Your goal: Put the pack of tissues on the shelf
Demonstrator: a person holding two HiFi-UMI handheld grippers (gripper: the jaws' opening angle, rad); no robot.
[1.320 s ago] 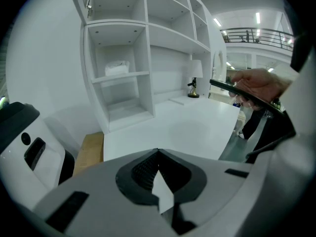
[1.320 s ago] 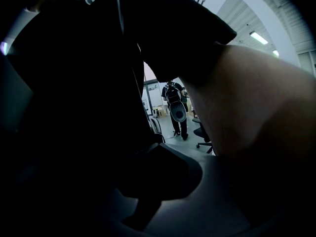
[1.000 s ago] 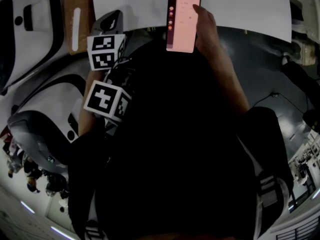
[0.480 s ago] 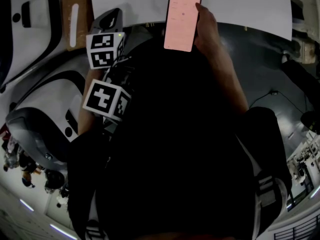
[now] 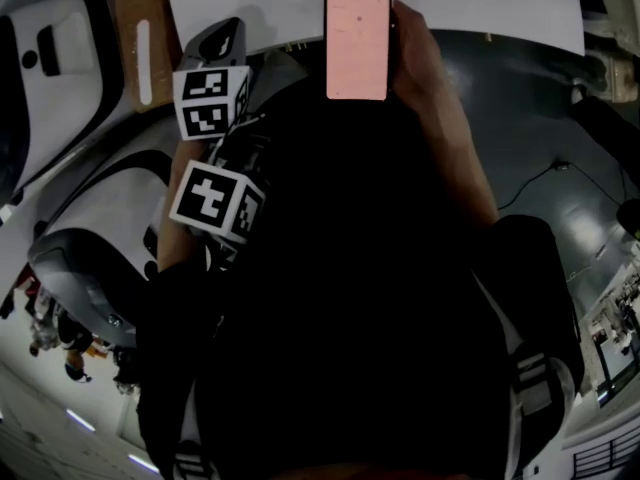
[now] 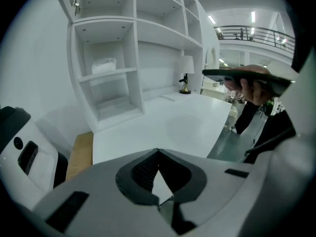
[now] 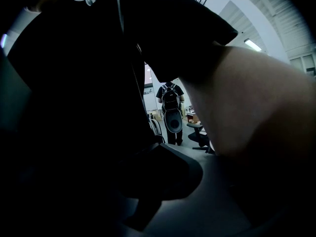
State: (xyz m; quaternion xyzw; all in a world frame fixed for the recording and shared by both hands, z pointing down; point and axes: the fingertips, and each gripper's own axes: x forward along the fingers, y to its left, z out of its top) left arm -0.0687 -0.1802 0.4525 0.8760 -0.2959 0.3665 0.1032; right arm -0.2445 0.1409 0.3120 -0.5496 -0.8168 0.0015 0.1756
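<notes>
The pack of tissues (image 6: 103, 64), as far as it can be made out, is the white soft bundle lying in a middle compartment of the white shelf (image 6: 133, 58). In the left gripper view it sits at about 11 o'clock from the left gripper (image 6: 158, 154), well apart from it, with the white bench (image 6: 168, 122) stretching between them. The left gripper's jaws are closed tip to tip, leaving only a small diamond gap between the pads, and they hold nothing. A table lamp (image 6: 186, 64) stands on the bench at 1 o'clock, beside the shelf.

The right gripper (image 7: 157, 149) points away from the bench. Its view is dark, pressed between black clothing and a bare arm, and its jaws appear to meet at a peak with nothing in them. A person with a backpack (image 7: 171, 112) stands far off at 12 o'clock.

In the head view, the upper marker cube (image 5: 212, 101) and the lower marker cube (image 5: 215, 203) are bunched against the person's left side, at 10 o'clock. The right hand (image 5: 415, 58) is raised at 12 o'clock, holding a phone (image 5: 357, 33) upright with its lit screen facing the person. The forearm runs down toward 4 o'clock with the elbow bent.
</notes>
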